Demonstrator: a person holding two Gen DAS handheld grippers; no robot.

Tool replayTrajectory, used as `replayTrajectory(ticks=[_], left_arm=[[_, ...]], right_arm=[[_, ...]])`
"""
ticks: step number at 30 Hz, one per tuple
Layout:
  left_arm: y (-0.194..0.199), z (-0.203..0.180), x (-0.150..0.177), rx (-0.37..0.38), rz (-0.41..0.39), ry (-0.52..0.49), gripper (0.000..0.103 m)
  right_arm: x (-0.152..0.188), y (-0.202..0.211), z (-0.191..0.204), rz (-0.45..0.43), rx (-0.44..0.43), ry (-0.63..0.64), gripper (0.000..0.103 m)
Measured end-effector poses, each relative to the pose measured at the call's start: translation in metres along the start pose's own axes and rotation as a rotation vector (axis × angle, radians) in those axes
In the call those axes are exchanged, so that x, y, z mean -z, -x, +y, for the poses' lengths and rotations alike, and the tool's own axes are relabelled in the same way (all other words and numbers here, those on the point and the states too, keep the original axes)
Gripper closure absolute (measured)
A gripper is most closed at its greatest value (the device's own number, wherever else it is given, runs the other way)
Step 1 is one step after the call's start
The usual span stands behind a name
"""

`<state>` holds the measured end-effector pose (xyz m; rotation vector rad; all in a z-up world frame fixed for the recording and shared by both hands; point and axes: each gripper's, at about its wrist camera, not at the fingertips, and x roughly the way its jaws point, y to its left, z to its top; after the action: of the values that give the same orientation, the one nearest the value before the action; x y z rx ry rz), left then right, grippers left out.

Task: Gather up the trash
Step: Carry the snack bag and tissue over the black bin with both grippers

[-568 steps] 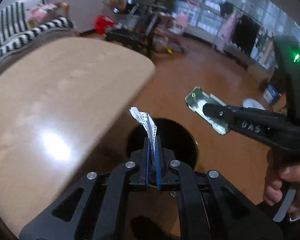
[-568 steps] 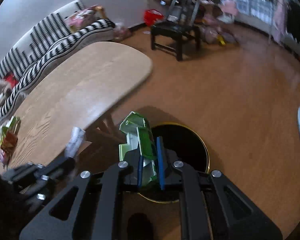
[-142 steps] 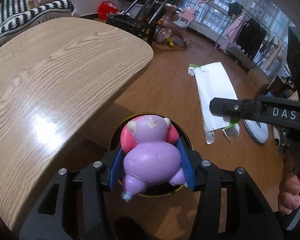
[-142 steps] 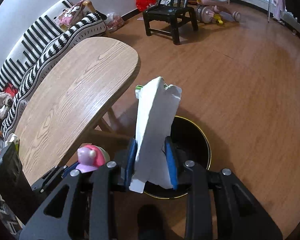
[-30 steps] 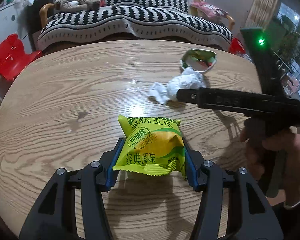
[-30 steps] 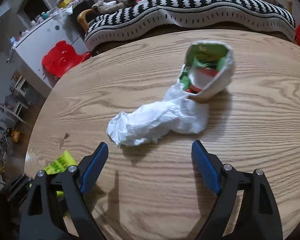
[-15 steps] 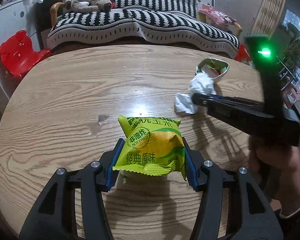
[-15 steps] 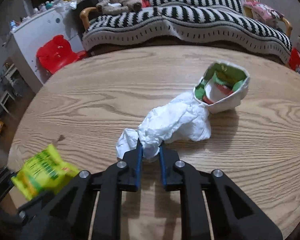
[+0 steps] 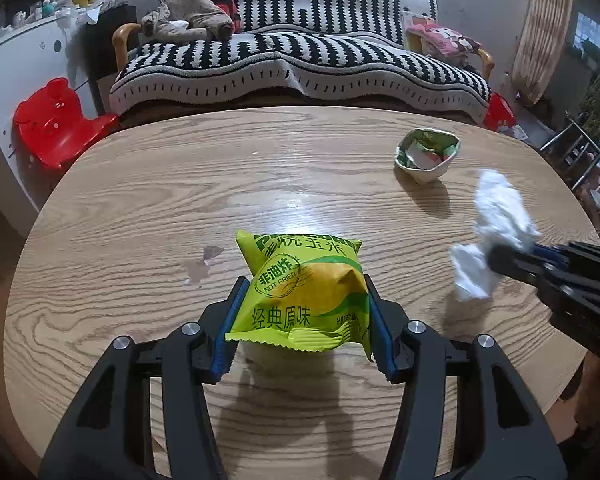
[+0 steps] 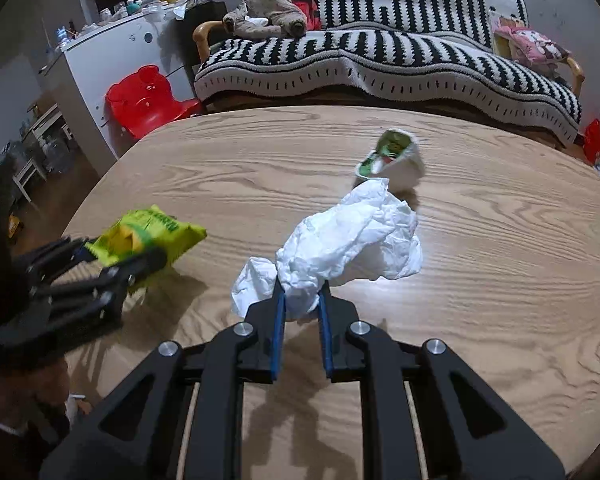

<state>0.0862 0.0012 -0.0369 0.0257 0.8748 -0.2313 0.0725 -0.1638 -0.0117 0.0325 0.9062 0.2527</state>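
The left tool (image 9: 302,316) clamps a yellow-green snack bag (image 9: 304,288) just above the wooden bench (image 9: 140,200); the right tool (image 10: 302,312) pinches one end of a crumpled white tissue (image 10: 352,240), most of it hanging free; that loose bulk could tear or slip out in transit; a crushed paper cup (image 10: 396,160) lies uncollected on the bench, within reach of the trailing tissue, which might drag or topple it.

The yellow-green snack packet (image 9: 305,300) between the left gripper's (image 9: 304,322) fingers carries the only readable print — a round stamp "非油炸 NOT FRIED" and, below it nearer the fingers' base, "经典原味". Its top line is creased — unreadable.
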Motion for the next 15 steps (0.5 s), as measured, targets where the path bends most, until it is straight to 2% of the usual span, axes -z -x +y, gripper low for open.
replayTrajectory(ticks=[15], left_arm=[[0.016,-0.075,-0.004,0.080,-0.033,-0.089,0.049]], right_arm=[[0.025,0.067,-0.063,-0.042,0.053,-0.076,0.088]])
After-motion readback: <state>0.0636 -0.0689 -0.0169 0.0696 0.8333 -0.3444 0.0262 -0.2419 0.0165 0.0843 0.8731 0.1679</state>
